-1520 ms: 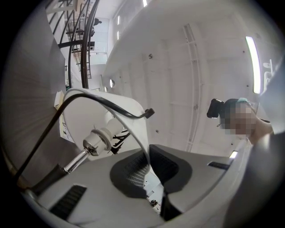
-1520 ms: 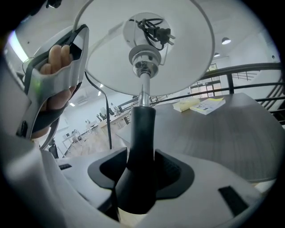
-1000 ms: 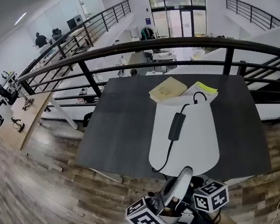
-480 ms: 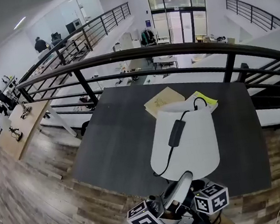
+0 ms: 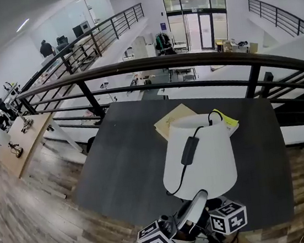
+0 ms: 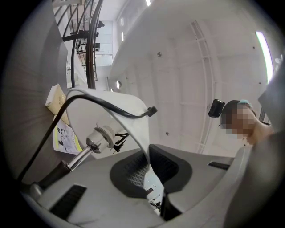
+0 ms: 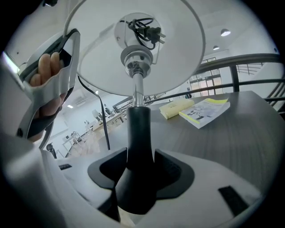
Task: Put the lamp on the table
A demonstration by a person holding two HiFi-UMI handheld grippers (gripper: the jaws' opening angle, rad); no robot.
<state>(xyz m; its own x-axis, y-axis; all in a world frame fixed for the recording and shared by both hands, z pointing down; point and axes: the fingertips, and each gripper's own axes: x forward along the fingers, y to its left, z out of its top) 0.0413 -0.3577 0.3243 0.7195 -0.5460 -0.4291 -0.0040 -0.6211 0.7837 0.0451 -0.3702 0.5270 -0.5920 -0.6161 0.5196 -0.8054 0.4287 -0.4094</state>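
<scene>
The lamp has a white shade, a chrome socket and a black stem. It hangs tilted over the near part of the dark table, with the shade pointing away from me. A black cable with an inline switch lies over the shade, and its plug is tucked inside. My left gripper is shut on the shade's thin rim. My right gripper is shut on the black stem. Both marker cubes show at the bottom of the head view.
Two books lie at the far side of the table: a tan one and a yellow-edged one. A black railing runs right behind the table, over a drop to a lower floor. Wooden floor lies to the left.
Both grippers and the lamp have moved forward: the shade now lies further over the table and nearer the books. The grips look unchanged.
</scene>
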